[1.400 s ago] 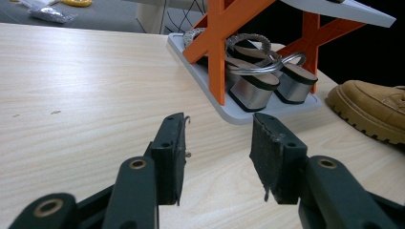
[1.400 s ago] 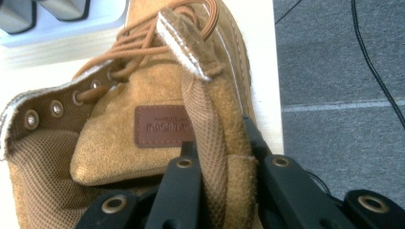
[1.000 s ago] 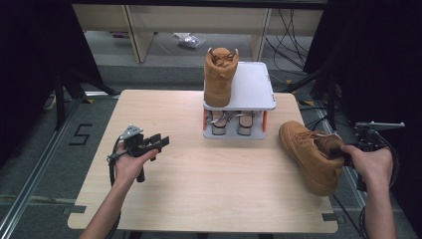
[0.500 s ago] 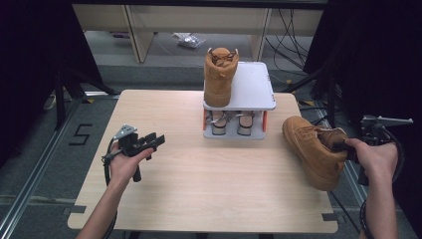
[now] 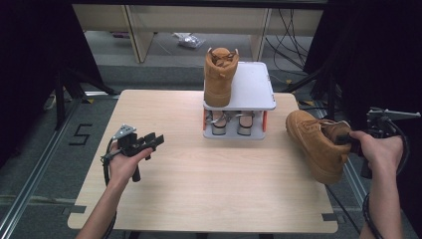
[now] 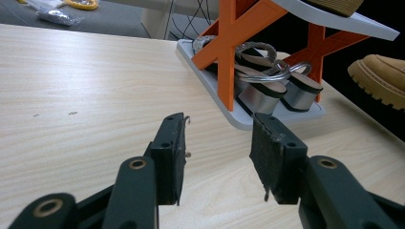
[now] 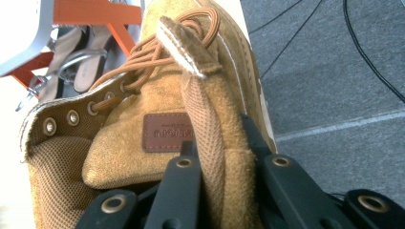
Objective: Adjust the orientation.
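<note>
Right gripper view: boot's [image 7: 157, 157] brown patch [image 7: 167, 132] lettering is unreadable.

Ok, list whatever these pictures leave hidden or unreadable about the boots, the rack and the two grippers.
- Held boot, right gripper view: toe and sole lie out of sight behind its own collar.
- Its leather label: lettering too blurred to read.
- Right gripper, high view: jaws covered by the hand and boot collar.
- Rack, left gripper view: top shelf and the second boot cut off by the upper edge.
- Sandals, high view: mostly hidden under the shelf.

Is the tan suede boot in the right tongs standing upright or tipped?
Tipped: the tan suede boot hangs tilted at the table's right edge, collar clamped in the right tongs.
</note>
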Motion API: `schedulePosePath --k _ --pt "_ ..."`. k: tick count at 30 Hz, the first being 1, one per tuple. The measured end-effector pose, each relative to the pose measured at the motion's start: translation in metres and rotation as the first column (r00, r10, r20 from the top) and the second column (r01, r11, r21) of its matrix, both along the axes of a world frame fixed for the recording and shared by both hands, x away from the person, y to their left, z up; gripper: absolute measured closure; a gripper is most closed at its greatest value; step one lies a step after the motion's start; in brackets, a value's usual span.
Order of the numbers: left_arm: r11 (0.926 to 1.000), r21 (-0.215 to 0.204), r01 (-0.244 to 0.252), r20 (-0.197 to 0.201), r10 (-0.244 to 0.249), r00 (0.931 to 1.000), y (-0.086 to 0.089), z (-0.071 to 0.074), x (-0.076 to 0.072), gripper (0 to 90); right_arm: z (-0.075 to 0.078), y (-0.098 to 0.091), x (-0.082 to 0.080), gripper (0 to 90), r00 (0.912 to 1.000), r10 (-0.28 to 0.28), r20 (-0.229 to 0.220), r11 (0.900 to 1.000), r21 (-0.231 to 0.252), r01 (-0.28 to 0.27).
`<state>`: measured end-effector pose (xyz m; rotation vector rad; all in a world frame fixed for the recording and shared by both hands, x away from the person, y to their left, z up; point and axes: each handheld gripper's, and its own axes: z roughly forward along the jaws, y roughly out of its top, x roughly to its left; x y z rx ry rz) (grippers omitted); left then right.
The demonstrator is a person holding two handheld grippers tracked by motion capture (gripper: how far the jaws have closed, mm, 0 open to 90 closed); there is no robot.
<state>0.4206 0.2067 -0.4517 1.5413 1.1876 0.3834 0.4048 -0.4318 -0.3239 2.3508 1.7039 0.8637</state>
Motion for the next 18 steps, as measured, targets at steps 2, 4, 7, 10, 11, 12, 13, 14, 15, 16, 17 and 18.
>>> schedulePosePath --k 2,4,7,10,11,12,13,14,15,16,17,18 --pt "1.0000 0.003 -0.003 -0.003 0.003 1.0000 0.0000 0.0000 -0.0001 55.1 0.0017 -0.0009 0.0012 82.4 0.9999 0.004 0.009 0.9996 0.030 -0.004" --pt "1.0000 0.004 -0.005 -0.004 0.005 1.0000 0.0001 -0.0001 0.0000 55.1 0.0027 -0.0007 0.0029 82.4 0.9997 0.005 0.026 0.9987 0.050 -0.006" --pt "1.0000 0.005 -0.005 -0.004 0.005 1.0000 0.0002 -0.0002 0.0001 55.2 0.0054 0.0011 0.0053 82.3 0.9999 -0.009 0.009 0.9999 0.009 0.009" --pt "1.0000 0.005 -0.003 -0.002 0.003 1.0000 0.0000 0.0001 0.0000 55.2 0.0064 0.0018 0.0068 82.4 0.9999 -0.010 0.004 0.9999 0.004 0.010" --pt "1.0000 0.004 -0.003 -0.001 0.003 1.0000 0.0000 0.0001 0.0000 55.2 0.0049 0.0012 0.0069 82.3 0.9993 0.000 0.037 0.9988 0.049 -0.002" --pt "1.0000 0.003 -0.002 -0.001 0.002 1.0000 0.0000 0.0002 0.0000 55.2 0.0053 0.0017 0.0072 82.3 0.9992 -0.002 0.041 0.9995 0.031 0.001" --pt "1.0000 0.003 -0.002 -0.002 0.002 1.0000 -0.0001 0.0003 0.0001 55.2 0.0074 0.0032 0.0076 82.4 0.9998 -0.015 0.013 0.9999 0.008 0.015" --pt "1.0000 0.003 -0.003 -0.003 0.003 1.0000 -0.0002 0.0004 0.0002 55.2 0.0083 0.0040 0.0077 82.4 0.9997 -0.021 0.011 0.9997 0.011 0.020" --pt "1.0000 0.001 -0.003 -0.004 0.003 1.0000 -0.0004 0.0007 0.0005 55.2 0.0086 0.0041 0.0075 82.4 0.9997 -0.019 0.016 0.9998 0.010 0.019" --pt "1.0000 -0.001 -0.004 -0.004 0.004 1.0000 -0.0009 0.0009 0.0011 55.2 0.0092 0.0036 0.0070 82.4 0.9998 -0.013 0.016 0.9999 0.009 0.013" --pt "1.0000 0.001 -0.003 -0.005 0.003 1.0000 -0.0013 0.0014 0.0017 55.2 0.0085 0.0029 0.0070 82.3 0.9989 -0.007 0.046 0.9985 0.055 0.004" --pt "1.0000 0.002 -0.002 -0.004 0.002 1.0000 -0.0018 0.0022 0.0024 55.3 0.0090 0.0025 0.0069 82.3 0.9985 -0.001 0.055 0.9987 0.051 -0.002"
